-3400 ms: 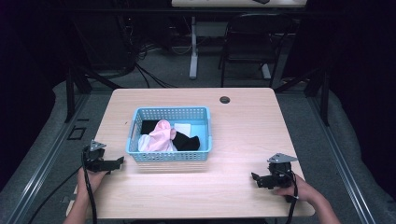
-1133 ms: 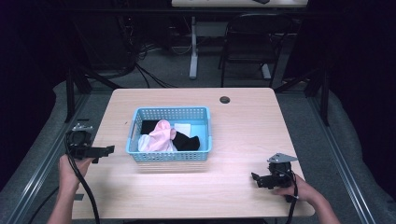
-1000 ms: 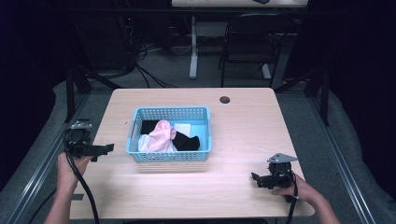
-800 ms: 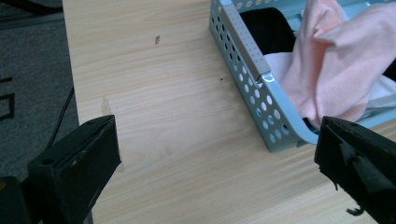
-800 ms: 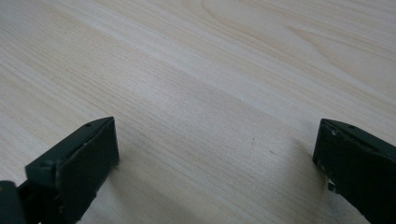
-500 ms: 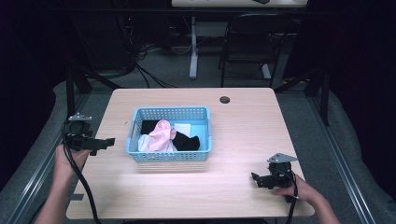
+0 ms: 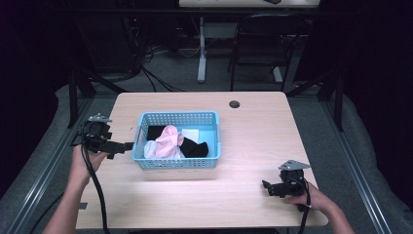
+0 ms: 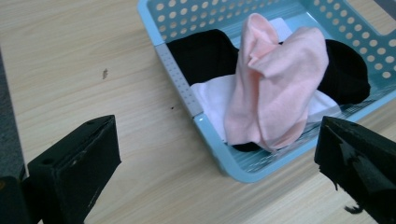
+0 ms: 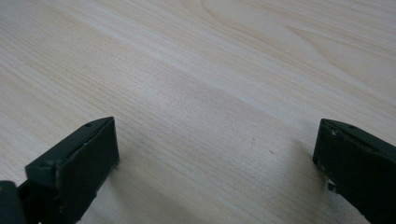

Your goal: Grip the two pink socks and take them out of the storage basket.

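A light blue perforated basket point(image 7: 178, 164) sits on the wooden table point(image 7: 253, 126), left of centre. Inside lie a pink sock point(image 7: 167, 141), black socks point(image 7: 195, 147) and a white one point(image 7: 194, 134). My left gripper point(image 7: 125, 145) hovers just left of the basket's left wall, open and pointing at it. In the left gripper view the pink sock point(image 8: 273, 84) is draped over white point(image 8: 212, 95) and black point(image 8: 205, 53) ones, with the basket corner point(image 8: 201, 119) between the open jaws. My right gripper point(image 7: 267, 186) rests low at the table's front right, open over bare wood.
A small dark round hole or cap point(image 7: 234, 104) is near the table's far edge. A dark chair point(image 7: 263, 44) and a desk leg point(image 7: 201, 48) stand beyond the table. Cables trail on the floor at the left.
My left gripper has lifted off the table's front left and moved back and toward the basket's left side. The right gripper has stayed in place.
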`<state>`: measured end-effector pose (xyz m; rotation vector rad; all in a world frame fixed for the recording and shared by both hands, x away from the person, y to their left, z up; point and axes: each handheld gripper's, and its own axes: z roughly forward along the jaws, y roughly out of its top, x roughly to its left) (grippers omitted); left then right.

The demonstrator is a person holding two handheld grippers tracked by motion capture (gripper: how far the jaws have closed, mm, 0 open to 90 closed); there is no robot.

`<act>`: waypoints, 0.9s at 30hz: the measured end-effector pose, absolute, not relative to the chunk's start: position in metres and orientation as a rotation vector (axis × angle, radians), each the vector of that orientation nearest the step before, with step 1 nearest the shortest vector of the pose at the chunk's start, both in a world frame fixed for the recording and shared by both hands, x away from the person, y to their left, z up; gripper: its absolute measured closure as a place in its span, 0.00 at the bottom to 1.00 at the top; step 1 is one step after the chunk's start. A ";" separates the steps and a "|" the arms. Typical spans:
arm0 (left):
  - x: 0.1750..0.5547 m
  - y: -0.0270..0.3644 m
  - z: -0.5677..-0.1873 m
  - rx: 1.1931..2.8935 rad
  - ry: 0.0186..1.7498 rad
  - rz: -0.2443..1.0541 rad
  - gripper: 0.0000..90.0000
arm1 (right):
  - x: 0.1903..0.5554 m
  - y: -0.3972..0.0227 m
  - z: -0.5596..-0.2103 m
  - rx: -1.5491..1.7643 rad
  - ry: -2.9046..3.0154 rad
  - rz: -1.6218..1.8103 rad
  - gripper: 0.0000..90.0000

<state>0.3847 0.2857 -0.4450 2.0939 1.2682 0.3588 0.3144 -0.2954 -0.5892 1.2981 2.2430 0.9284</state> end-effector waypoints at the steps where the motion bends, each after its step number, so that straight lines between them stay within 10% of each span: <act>1: 0.385 0.284 -0.445 2.098 1.261 0.358 0.00 | 0.314 -0.295 -0.589 1.299 2.242 0.928 0.00; 27: 0.414 0.212 -0.439 2.268 1.086 0.260 0.00 | 0.314 -0.295 -0.589 1.300 2.243 0.928 0.00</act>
